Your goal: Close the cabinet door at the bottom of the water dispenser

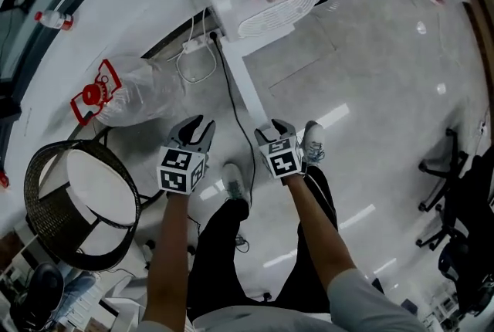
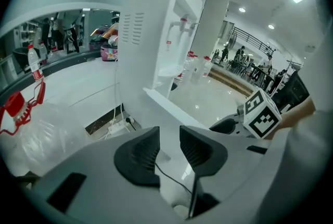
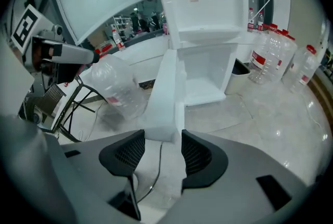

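While the cabinet door point(image 3: 164, 92) stands swung wide from the water dispenser point(image 3: 203, 4), the person is at the approach. Its free edge lies just beyond the right gripper's point(image 3: 161, 138) parted jaws, and the left gripper point(image 2: 168, 133) is released and empty. The next move is probably a steady push to shut the door.

Person is wearing black trousers point(image 1: 224, 245), a grey short-sleeved top point(image 1: 363, 299) and pale grey trainers point(image 1: 235, 182). Left gripper point(image 1: 199, 125) and right gripper point(image 1: 274, 130) are both showing smooth grey moulded shells. Each is carrying a cube point(image 1: 183, 170) with black-and-white square markers. Pads point(image 2: 143, 152) are showing as black, ribbed, wedge-shaped inserts, and likewise in the right gripper view. A dark rectangular slot point(image 3: 273, 191) is showing in the shell beside them.
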`<state>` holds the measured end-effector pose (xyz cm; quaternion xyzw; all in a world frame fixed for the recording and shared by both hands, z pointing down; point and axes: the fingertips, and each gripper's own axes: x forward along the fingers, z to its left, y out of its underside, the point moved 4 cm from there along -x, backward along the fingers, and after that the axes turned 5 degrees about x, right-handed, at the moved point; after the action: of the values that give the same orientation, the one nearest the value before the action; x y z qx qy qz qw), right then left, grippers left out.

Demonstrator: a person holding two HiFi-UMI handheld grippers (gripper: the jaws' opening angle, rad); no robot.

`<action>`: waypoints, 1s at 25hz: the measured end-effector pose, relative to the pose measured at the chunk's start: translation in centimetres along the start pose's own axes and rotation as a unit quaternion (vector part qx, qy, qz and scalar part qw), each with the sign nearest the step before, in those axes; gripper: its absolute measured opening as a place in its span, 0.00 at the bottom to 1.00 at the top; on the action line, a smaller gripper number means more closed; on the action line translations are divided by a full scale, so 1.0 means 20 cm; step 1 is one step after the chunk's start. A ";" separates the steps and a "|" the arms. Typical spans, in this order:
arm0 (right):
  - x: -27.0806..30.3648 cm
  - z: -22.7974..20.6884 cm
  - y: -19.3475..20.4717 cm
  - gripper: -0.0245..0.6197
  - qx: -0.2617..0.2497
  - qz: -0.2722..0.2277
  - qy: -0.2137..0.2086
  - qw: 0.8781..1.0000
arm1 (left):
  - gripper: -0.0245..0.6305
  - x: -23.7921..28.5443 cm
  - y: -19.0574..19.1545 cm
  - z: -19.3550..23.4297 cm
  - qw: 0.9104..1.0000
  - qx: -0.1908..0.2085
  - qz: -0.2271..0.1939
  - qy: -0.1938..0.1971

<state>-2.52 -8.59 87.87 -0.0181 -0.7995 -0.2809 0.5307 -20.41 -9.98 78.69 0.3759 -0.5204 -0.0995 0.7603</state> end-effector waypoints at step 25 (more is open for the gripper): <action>-0.09 -1.26 -0.70 0.23 -0.101 -0.074 0.061 0.990 | 0.18 0.88 -0.82 -0.37 0.999 0.015 -0.001 -0.046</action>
<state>14.80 -31.63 87.36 0.0045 -0.7322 -0.3996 0.5515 -2.38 -27.45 78.94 0.3831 -0.5556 -0.1094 0.7298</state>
